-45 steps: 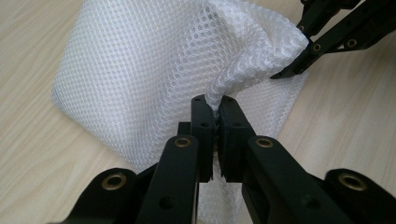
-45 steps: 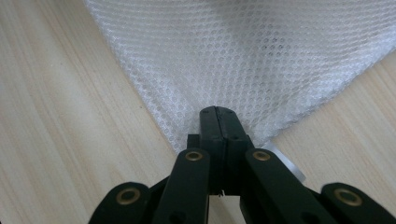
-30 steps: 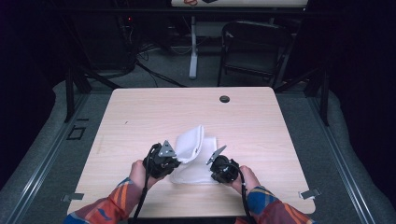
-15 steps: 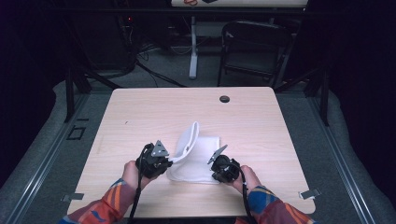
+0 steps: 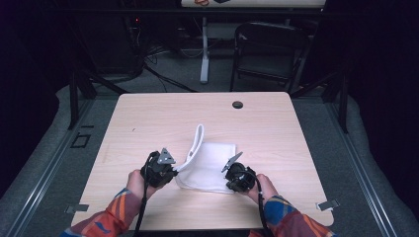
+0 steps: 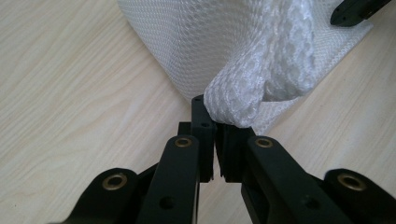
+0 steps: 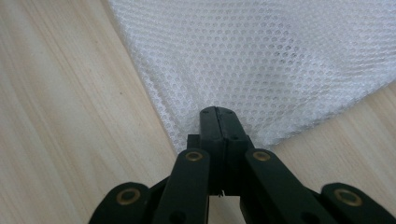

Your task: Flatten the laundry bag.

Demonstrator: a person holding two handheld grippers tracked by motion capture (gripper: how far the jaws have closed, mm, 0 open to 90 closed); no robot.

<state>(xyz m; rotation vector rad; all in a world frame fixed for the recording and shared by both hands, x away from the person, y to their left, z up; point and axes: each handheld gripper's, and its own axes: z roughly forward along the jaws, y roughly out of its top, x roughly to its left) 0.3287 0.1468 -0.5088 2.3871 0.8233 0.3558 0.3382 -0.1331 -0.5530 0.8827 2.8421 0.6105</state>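
A white mesh cloth point(image 5: 212, 165) lies on the wooden table point(image 5: 148, 118) near its front edge, its left side lifted into a curved standing fold point(image 5: 196, 140). My left gripper point(image 5: 174, 172) is shut on a bunched roll of that fold point(image 6: 243, 98), and its jaws have just closed a little tighter on it. My right gripper point(image 5: 228, 183) is shut on the cloth's near right corner point(image 7: 261, 60), which lies flat on the table. In the left gripper view, the right gripper's tip point(image 6: 355, 10) shows at the far top right.
A dark round grommet hole point(image 5: 237, 104) sits near the table's far edge. Behind the table stand a black folding chair point(image 5: 272, 49) and a white post point(image 5: 204, 49) among cables. Metal clips point(image 5: 327, 205) are on the front corners.
The left gripper has drawn slightly left and toward the person with the fold. The cloth, peaked up between the grippers before, has sunk so that its right part lies flat. The right gripper has stayed still.
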